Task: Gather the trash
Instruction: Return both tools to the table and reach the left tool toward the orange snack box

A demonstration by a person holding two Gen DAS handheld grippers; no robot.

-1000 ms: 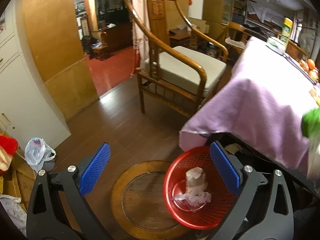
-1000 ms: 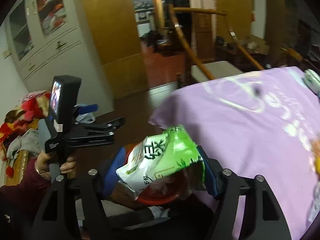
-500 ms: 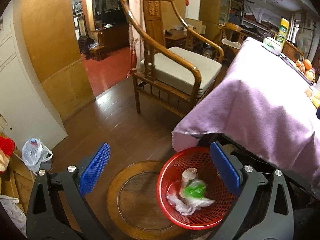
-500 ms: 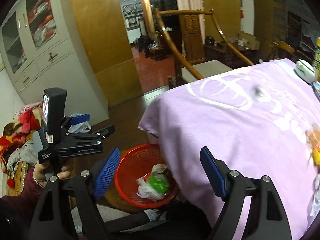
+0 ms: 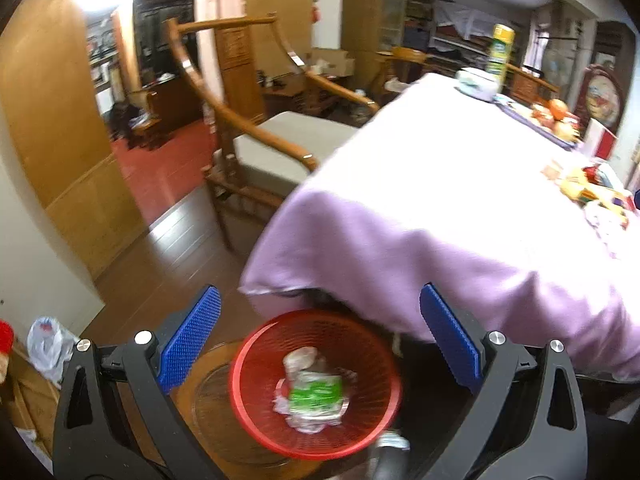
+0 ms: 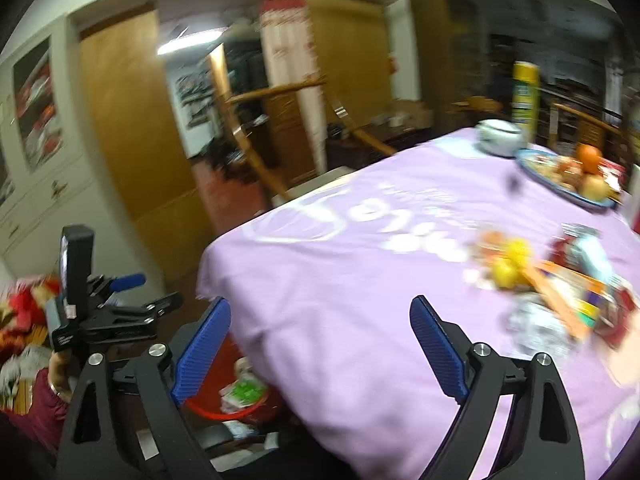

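Observation:
A red mesh basket (image 5: pixel 372 436) stands on the floor by the table corner and holds a green and white snack bag (image 5: pixel 316 394) with crumpled wrappers. My left gripper (image 5: pixel 320 340) is open and empty above the basket. My right gripper (image 6: pixel 320 340) is open and empty, over the purple cloth of the table (image 6: pixel 360 248); the basket (image 6: pixel 208 408) and bag (image 6: pixel 245 392) show low at its left. A blurred heap of wrappers and packets (image 6: pixel 560 300) lies on the cloth at the right.
A wooden armchair (image 5: pixel 260 148) stands beyond the table corner. A fruit plate (image 6: pixel 568 176), white bowl (image 6: pixel 500 136) and yellow can (image 6: pixel 525 96) sit at the table's far end. A plastic bag (image 5: pixel 48 344) lies on the floor at left. The other gripper (image 6: pixel 96 312) is held at left.
My right gripper let go of the green snack bag, which now lies in the red basket. Both grippers have swung up and right toward the table top.

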